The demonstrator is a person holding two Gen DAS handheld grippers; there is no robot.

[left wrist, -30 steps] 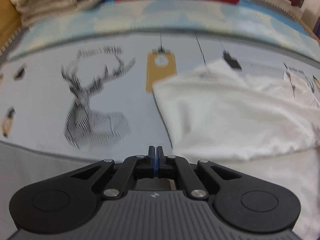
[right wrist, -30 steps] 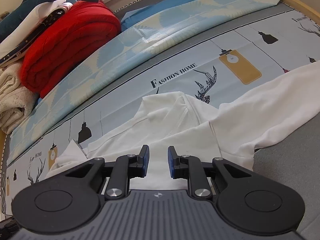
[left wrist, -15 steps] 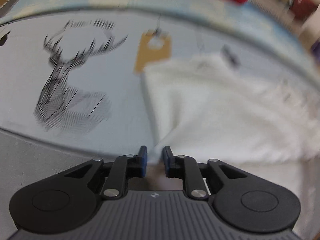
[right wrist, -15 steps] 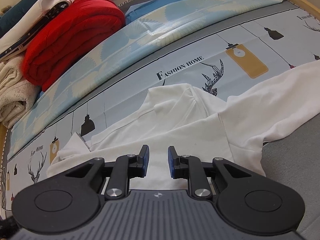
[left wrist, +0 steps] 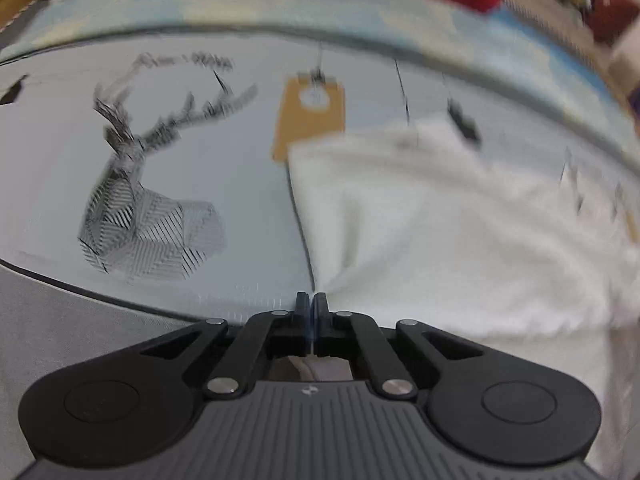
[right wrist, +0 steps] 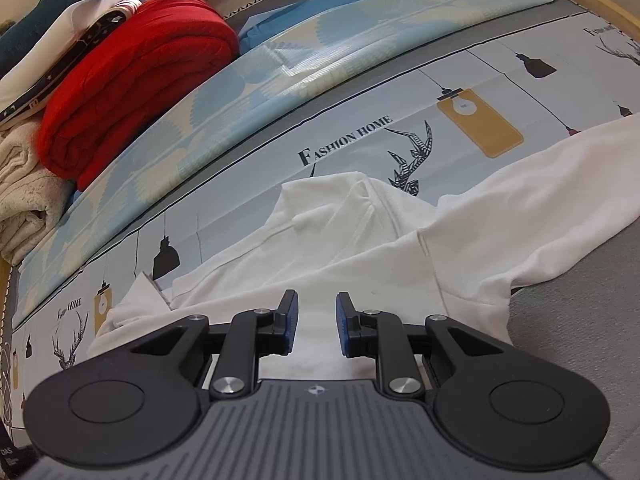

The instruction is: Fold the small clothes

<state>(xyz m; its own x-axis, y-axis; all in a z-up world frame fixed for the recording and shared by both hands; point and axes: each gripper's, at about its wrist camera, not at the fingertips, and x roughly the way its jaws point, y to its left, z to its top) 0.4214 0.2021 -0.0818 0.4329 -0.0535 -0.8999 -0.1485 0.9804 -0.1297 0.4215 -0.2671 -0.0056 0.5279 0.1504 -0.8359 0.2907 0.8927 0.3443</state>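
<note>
While the white garment (right wrist: 360, 248) lies rumpled across the printed bedsheet (right wrist: 460, 76) near its front edge, the left gripper (left wrist: 311, 304) has just closed, apparently pinching the garment's near left corner. The right gripper (right wrist: 312, 322) hovers part-open over the cloth. The fold seems barely begun; next, lift that corner across.

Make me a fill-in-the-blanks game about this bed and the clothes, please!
1. The shirt spread on the bed is ____.
2. The folded blanket at the back is ____.
3. The animal printed on the sheet is a ____.
4. The left gripper has its jaws ____, while the right gripper has a gap.

Missing words: white; red; deer; shut
</note>
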